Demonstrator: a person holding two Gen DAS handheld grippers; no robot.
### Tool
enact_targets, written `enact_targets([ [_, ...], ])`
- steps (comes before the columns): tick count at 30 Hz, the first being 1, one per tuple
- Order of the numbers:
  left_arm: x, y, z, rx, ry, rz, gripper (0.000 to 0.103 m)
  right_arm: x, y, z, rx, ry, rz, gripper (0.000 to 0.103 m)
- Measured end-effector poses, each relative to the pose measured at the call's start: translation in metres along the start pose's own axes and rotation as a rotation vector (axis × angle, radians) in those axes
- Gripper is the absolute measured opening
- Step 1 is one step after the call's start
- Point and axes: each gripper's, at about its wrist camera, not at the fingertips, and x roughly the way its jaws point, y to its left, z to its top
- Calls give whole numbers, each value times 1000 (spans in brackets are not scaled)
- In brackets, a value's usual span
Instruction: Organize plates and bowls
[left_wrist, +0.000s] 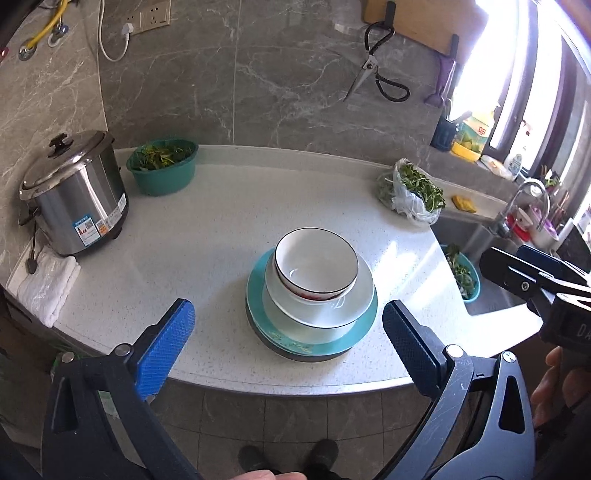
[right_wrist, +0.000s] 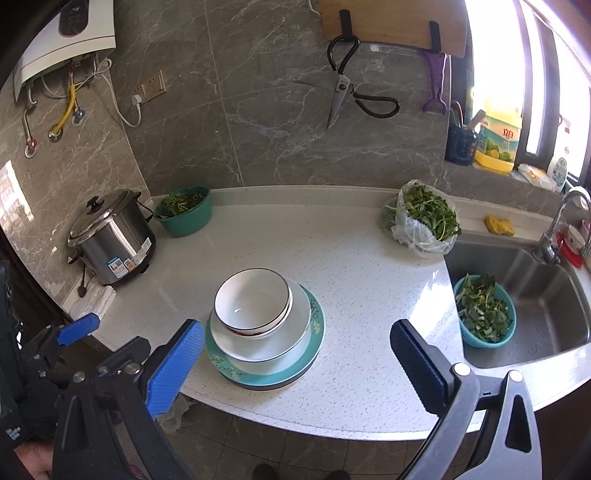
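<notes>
One stack of dishes stands near the counter's front edge: a white bowl with a dark rim (left_wrist: 316, 264) (right_wrist: 253, 299) on top, a second bowl under it, then a wide white bowl (left_wrist: 343, 308) (right_wrist: 295, 332), a teal plate (left_wrist: 360, 330) (right_wrist: 316, 341) and a dark plate at the bottom. My left gripper (left_wrist: 288, 332) is open and empty, just in front of the stack. My right gripper (right_wrist: 297, 350) is open and empty, held over the counter's front edge to the right of the stack. Neither gripper touches the dishes.
A steel rice cooker (left_wrist: 75, 194) and a folded white cloth (left_wrist: 48, 284) are at the left. A green basin of greens (left_wrist: 162, 164) is at the back. A bag of greens (right_wrist: 424, 218) lies beside the sink (right_wrist: 546, 295), which holds a blue colander (right_wrist: 484, 312).
</notes>
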Motion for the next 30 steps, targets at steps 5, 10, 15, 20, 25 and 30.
enact_targets([
  [5,5,-7,4,23,10,30,103,1,-6,3,5,-3,-1,103],
  [10,14,-11,3,29,28,15,103,3,-8,2,10,5,0,103],
  [15,13,-11,3,20,17,2,103,5,-6,0,9,13,-11,103],
  [20,12,-7,7,8,10,14,103,7,-3,-3,15,19,-20,103],
  [25,10,-11,9,36,3,91,103,7,-1,-3,15,20,-17,103],
  [30,9,-8,9,27,3,98,103,7,1,-3,14,21,-15,103],
])
